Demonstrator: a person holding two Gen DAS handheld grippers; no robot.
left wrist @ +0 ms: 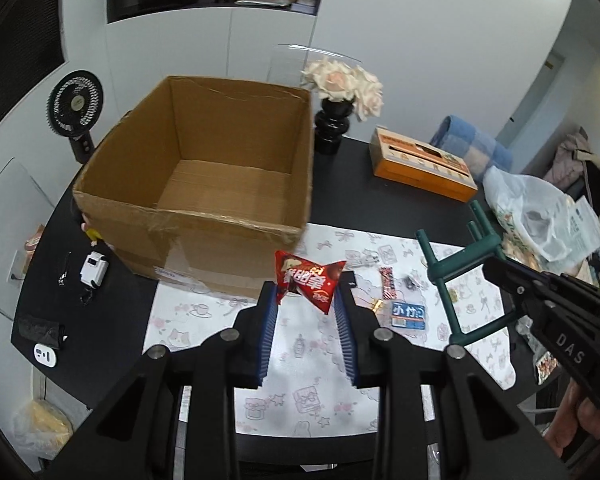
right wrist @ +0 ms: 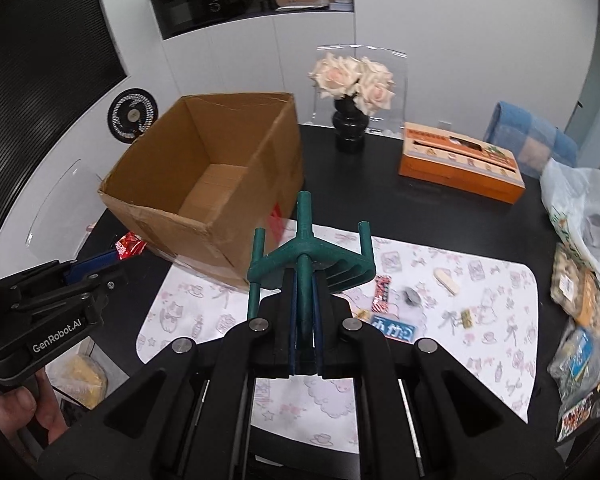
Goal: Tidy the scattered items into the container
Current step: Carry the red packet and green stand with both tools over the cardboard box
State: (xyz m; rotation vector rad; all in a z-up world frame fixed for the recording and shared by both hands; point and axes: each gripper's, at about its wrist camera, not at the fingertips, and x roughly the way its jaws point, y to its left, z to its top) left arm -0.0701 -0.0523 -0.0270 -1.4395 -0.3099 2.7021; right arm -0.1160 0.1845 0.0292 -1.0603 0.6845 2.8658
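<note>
Two tools, each gripping one item: red snack packet (left wrist: 310, 283), green rack (right wrist: 306, 258).

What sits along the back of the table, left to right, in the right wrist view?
cardboard box → black vase of roses → orange box → blue checked cushion → white plastic bag

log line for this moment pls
left gripper: shut on red snack packet | right gripper: shut on green rack | cardboard box: looks empty | both held short of box
</note>
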